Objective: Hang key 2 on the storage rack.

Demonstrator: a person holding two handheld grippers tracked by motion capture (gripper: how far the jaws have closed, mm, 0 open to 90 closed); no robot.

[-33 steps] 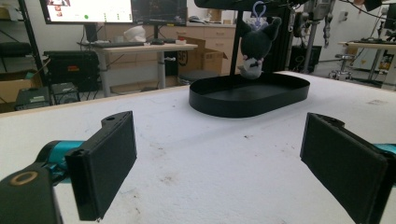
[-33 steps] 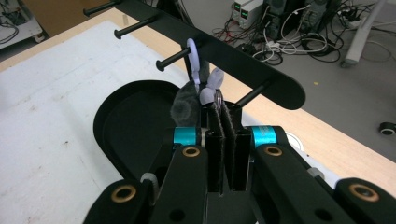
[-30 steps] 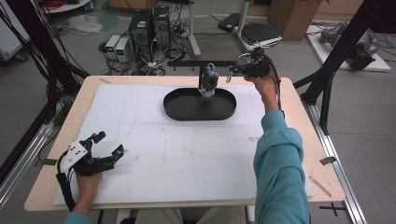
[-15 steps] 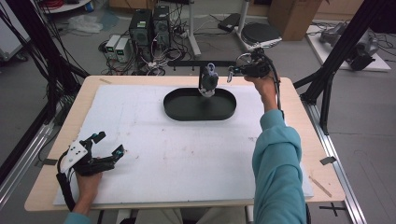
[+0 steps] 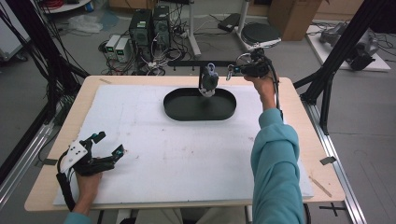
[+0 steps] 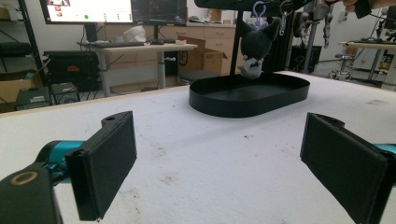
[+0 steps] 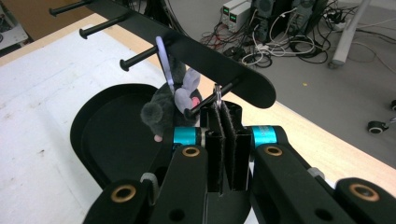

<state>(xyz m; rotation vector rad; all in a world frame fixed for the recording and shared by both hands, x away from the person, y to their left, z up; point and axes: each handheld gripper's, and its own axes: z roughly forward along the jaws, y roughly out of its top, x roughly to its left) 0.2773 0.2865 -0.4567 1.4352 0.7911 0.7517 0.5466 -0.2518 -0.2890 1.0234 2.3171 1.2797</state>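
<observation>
A dark grey plush toy [image 5: 208, 80] hangs by a purple loop [image 7: 164, 58] from a peg of the black rack [image 5: 187, 62], above the black oval tray [image 5: 180, 111]. My right gripper [image 5: 229, 72] is held up at the rack, to the right of the toy. In the right gripper view its jaws [image 7: 227, 105] are shut on a small silver ring [image 7: 217, 94] right at a peg [image 7: 205, 103]; whether the ring is threaded on it I cannot tell. My left gripper [image 5: 109, 143] rests open at the near left of the table, with nothing between its pads [image 6: 112, 158].
A white sheet [image 5: 187, 154] covers the wooden table [image 5: 303, 126]. The rack [image 7: 210, 60] carries several more bare pegs to the left. Computers and cables [image 5: 149, 32] lie on the floor behind, and black frame posts [image 5: 336, 51] stand at the right.
</observation>
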